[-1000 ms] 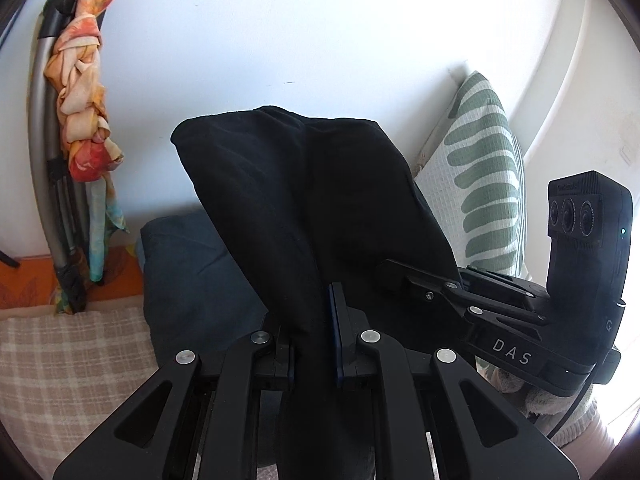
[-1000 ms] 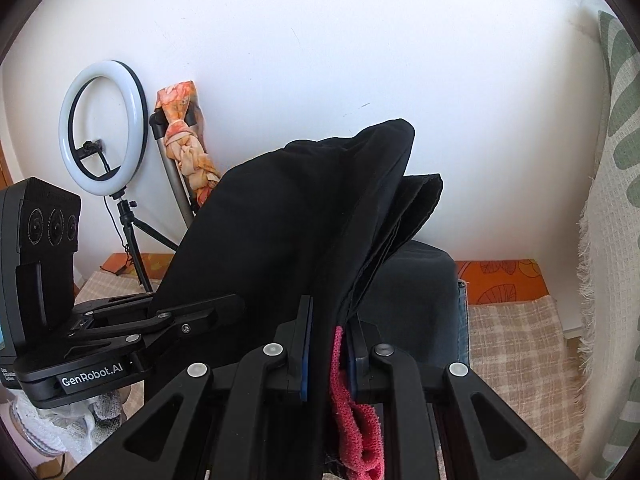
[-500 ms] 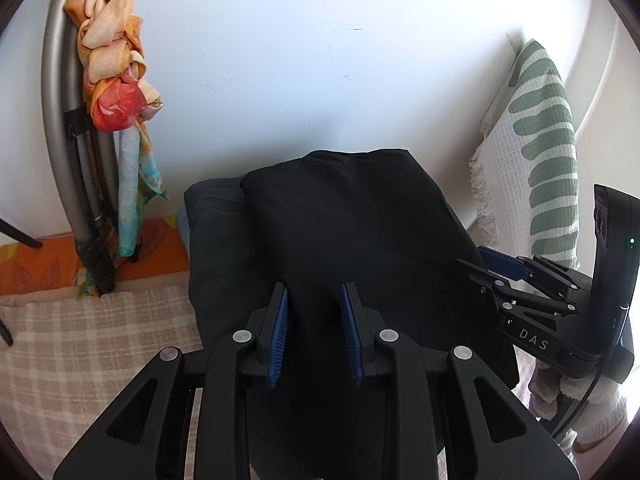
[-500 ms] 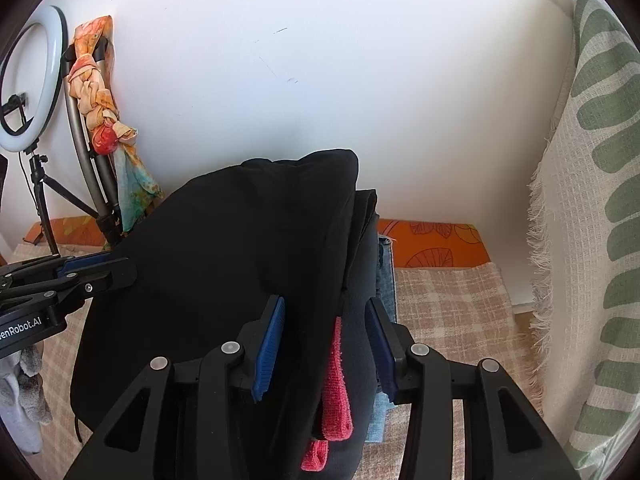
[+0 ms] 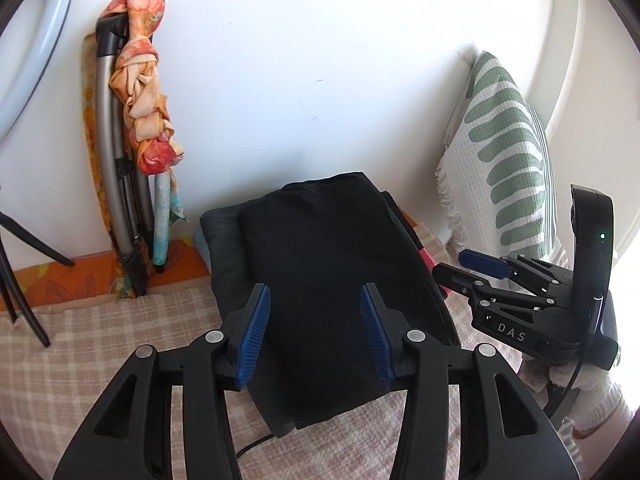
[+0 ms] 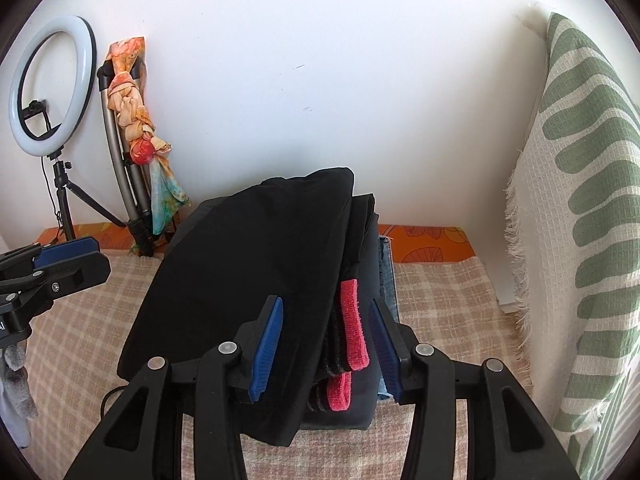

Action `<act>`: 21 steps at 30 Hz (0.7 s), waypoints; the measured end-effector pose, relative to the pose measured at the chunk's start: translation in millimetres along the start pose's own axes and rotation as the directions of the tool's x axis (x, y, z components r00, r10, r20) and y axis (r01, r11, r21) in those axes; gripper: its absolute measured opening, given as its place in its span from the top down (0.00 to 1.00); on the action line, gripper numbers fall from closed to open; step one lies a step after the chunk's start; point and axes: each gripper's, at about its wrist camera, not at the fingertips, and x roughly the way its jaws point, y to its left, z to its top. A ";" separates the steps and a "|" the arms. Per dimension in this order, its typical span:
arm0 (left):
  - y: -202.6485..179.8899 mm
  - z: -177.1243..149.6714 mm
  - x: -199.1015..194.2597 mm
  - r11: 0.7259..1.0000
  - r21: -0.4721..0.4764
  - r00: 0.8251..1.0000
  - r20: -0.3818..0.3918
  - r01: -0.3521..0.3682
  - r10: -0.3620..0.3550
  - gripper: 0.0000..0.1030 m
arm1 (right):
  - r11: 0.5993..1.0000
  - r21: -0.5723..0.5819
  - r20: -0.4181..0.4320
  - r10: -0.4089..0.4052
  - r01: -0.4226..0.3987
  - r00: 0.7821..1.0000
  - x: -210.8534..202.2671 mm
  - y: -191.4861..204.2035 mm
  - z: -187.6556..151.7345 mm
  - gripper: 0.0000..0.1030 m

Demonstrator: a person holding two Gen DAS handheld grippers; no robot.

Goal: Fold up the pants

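Observation:
The black pants lie folded on top of a stack of folded clothes on the checked blanket; they also show in the right wrist view. My left gripper is open just above the near end of the pants, holding nothing. My right gripper is open at the stack's right near edge, with red-trimmed cloth between its blue pads. The right gripper also shows at the right of the left wrist view, and the left gripper at the left of the right wrist view.
A white wall stands right behind the stack. A folded stand wrapped in an orange scarf leans at the left, beside a ring light on a tripod. A green-leaf white cloth hangs at the right. An orange sheet edges the blanket.
Both grippers let go of the black pants and opened wide. The pants dropped from held up in the air to lying flat on the stack, and both grippers drew back a little.

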 end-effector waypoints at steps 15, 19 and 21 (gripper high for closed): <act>-34.2 -61.8 -98.3 0.999 0.049 0.999 0.050 -0.004 0.002 0.30 | 0.999 -0.031 0.113 0.043 -0.040 0.993 -118.0 36.7 -59.6 0.31; -44.8 -78.0 -128.5 0.998 0.058 0.998 0.063 0.022 -0.025 0.26 | 0.999 -0.031 0.138 0.045 -0.041 0.989 -150.4 42.5 -82.5 0.31; -50.6 -87.8 -145.4 0.997 0.062 0.996 0.076 0.038 -0.042 0.24 | 0.999 -0.037 0.144 0.044 -0.039 0.989 -164.9 45.8 -94.2 0.30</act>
